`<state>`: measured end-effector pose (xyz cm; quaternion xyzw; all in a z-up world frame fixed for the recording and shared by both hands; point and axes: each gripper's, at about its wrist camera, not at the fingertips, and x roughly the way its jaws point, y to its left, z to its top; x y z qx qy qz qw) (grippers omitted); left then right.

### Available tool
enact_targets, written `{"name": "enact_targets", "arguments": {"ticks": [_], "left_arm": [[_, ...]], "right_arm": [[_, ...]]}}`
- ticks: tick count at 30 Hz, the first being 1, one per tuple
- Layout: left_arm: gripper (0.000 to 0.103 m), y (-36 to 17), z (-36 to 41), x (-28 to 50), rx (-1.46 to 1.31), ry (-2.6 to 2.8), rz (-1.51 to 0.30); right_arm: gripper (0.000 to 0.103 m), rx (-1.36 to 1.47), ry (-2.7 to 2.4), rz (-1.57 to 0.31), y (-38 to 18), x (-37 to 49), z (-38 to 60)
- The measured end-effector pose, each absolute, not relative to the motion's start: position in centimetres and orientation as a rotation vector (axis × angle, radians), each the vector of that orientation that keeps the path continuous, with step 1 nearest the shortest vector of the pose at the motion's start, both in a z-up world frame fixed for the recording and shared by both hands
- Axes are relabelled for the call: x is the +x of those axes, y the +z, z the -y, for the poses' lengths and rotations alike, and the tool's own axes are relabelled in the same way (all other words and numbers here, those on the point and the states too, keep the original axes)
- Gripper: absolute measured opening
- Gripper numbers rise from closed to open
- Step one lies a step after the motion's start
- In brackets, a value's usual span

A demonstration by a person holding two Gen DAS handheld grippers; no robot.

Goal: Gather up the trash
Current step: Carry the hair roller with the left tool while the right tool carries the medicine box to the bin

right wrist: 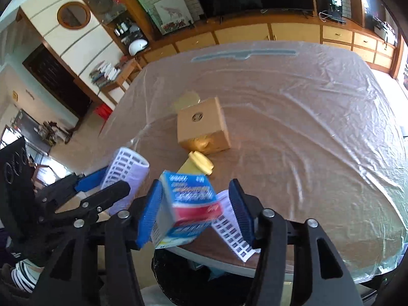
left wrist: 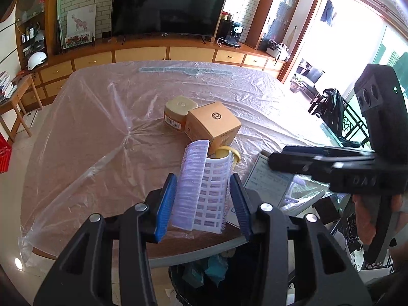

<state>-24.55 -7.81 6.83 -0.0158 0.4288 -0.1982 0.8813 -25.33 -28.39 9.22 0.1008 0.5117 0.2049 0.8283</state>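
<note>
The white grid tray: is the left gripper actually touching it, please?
Touching: the left wrist view shows the left gripper with both blue pads pressed against the white grid tray.

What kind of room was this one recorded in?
Most likely a home living room: a large television stands on a long wooden cabinet with drawers, behind a table covered in clear plastic sheet.

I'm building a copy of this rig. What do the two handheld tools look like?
Both match: the left tool and right tool have black angular frames with triangular cut-outs, silver round bolts, and two ribbed blue pads. The right one's black body bears pale lettering.
</note>
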Motion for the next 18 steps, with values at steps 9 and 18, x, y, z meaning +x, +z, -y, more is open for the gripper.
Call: {"name": "enact_targets", "arguments": {"ticks": [9,18], "left_arm": [[0.045,6.1,5.8,-24.9,-0.053,-0.368,-0.910],[0.045,6.2,5.1,-25.0,-0.051,-0.357,-0.906]], "right_arm": [[0.055,0.237,0.515,-1.134,7.2,-25.2,26.2],[0.073,-0.011,0.579,-1.075,9.6,-25.5,24.7]]}}
